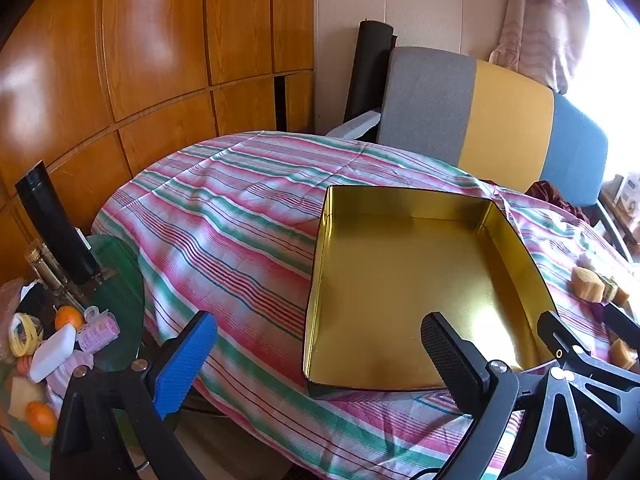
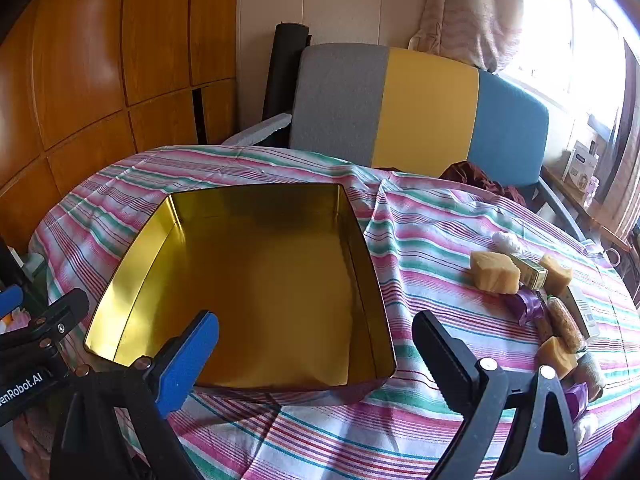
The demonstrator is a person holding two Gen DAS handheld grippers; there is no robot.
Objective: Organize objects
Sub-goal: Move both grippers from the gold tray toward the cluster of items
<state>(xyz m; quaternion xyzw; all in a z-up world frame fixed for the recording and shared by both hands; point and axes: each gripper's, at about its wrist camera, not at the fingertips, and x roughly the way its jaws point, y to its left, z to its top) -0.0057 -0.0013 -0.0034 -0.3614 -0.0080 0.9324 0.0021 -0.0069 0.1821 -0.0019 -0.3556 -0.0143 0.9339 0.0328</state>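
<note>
An empty gold tin box point(image 1: 404, 280) sits on the striped tablecloth; it also shows in the right wrist view point(image 2: 256, 280). To its right lie yellow sponge chunks point(image 2: 494, 272), a small green box point(image 2: 530, 270), purple ribbon point(image 2: 526, 306) and other small items. My left gripper point(image 1: 320, 354) is open and empty above the tin's near left corner. My right gripper point(image 2: 320, 354) is open and empty above the tin's near right edge. The left gripper's body shows at the left edge of the right wrist view point(image 2: 36, 340).
A low glass side table point(image 1: 116, 292) at the left holds oranges point(image 1: 68, 317), pink hair rollers point(image 1: 98, 334), a white bar, and a black cylinder point(image 1: 56, 226). A grey, yellow and blue chair point(image 2: 420, 112) stands behind the table. Wooden cabinets line the left wall.
</note>
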